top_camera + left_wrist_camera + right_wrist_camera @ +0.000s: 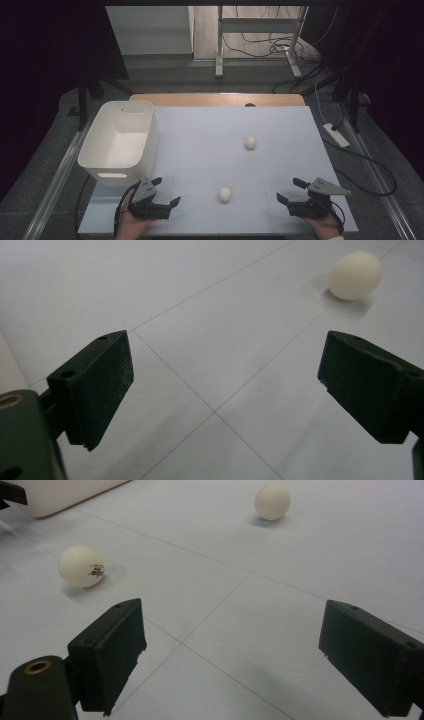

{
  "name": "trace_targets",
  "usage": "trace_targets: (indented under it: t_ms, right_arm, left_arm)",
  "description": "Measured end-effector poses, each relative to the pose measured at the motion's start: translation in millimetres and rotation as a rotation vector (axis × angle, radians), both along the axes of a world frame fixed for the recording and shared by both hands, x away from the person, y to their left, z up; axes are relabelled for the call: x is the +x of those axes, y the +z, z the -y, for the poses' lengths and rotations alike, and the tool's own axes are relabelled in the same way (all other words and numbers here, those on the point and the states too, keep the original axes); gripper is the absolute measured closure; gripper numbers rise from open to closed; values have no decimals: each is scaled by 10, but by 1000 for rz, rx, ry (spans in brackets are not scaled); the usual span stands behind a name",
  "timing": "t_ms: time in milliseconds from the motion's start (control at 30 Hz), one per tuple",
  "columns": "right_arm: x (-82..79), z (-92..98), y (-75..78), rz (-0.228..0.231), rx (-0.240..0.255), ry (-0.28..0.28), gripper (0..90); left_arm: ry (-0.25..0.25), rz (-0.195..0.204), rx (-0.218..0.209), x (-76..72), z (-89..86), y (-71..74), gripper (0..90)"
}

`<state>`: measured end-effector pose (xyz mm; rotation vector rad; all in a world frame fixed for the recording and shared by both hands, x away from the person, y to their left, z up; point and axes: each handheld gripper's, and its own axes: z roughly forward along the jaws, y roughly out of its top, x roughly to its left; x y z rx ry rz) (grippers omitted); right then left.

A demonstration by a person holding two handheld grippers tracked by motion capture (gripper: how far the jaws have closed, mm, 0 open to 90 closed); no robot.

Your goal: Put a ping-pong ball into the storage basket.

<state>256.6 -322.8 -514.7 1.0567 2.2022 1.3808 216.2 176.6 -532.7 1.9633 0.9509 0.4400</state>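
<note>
Two white eggs lie on the white table sheet. The near egg rests between my two grippers; it is also the egg ahead and to the right in the left gripper view, and the egg with a small printed stamp at the left in the right gripper view. The far egg lies farther up the sheet. My left gripper stands open near the front edge with nothing between its jaws. Apart from both eggs, my right gripper is open and empty too.
A white plastic bin stands at the sheet's left side, just beyond the left gripper. A wooden tabletop edge runs along the back. Cables and a power strip lie on the floor to the right.
</note>
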Motion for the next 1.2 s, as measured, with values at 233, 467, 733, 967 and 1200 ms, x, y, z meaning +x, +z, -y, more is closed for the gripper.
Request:
trace_targets:
  t_ms: [233, 467, 733, 967, 1200]
  right_arm:
    - [35, -38, 2, 1, 3, 17, 118]
    - [14, -53, 3, 1, -8, 17, 122]
    - [-2, -24, 3, -2, 4, 6, 126]
    - [-1, -41, 0, 1, -7, 15, 129]
    - [23, -69, -7, 2, -10, 21, 129]
  left_arm:
    - [16, 6, -22, -8, -29, 2, 88]
    - [6, 12, -20, -10, -18, 14, 89]
    - [-6, 10, -28, 20, 13, 26, 90]
    - [-19, 13, -20, 21, 52, 43, 90]
    - [-27, 11, -17, 40, 72, 53, 90]
